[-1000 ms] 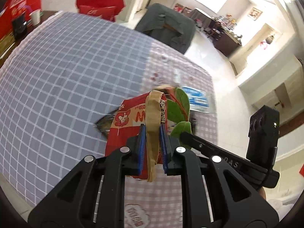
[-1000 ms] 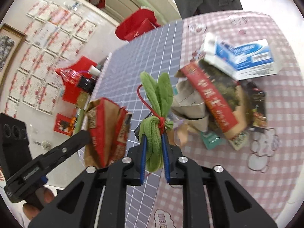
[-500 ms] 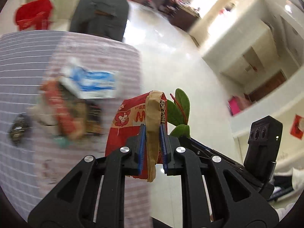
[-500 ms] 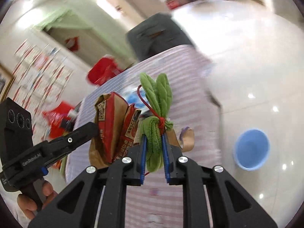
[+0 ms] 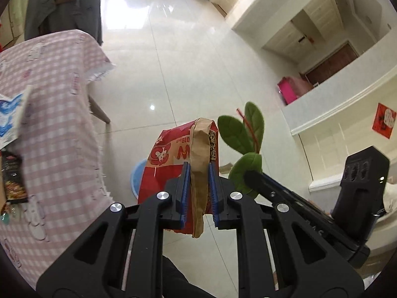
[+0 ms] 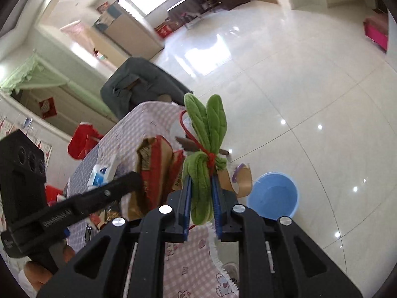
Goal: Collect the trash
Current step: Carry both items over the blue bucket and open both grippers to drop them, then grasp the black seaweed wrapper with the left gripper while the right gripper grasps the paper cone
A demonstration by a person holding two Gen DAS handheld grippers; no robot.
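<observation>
Left wrist view: left gripper (image 5: 199, 193) angled down over tiled floor (image 5: 173, 62), beside table edge (image 5: 57, 129), pads clamped on red-and-brown paper bag (image 5: 183, 154). Right gripper (image 6: 201, 200) alongside, likewise tilted down, pinching green plush leaf bundle (image 6: 206, 134) tied with red cord. Blue bucket (image 6: 274, 195) on floor below right gripper, inside looks empty. Bag crumpled, printed, folded brown top.

green leaf bundle (image 6: 202, 186) clamped, blue bucket (image 6: 273, 195) beyond
</observation>
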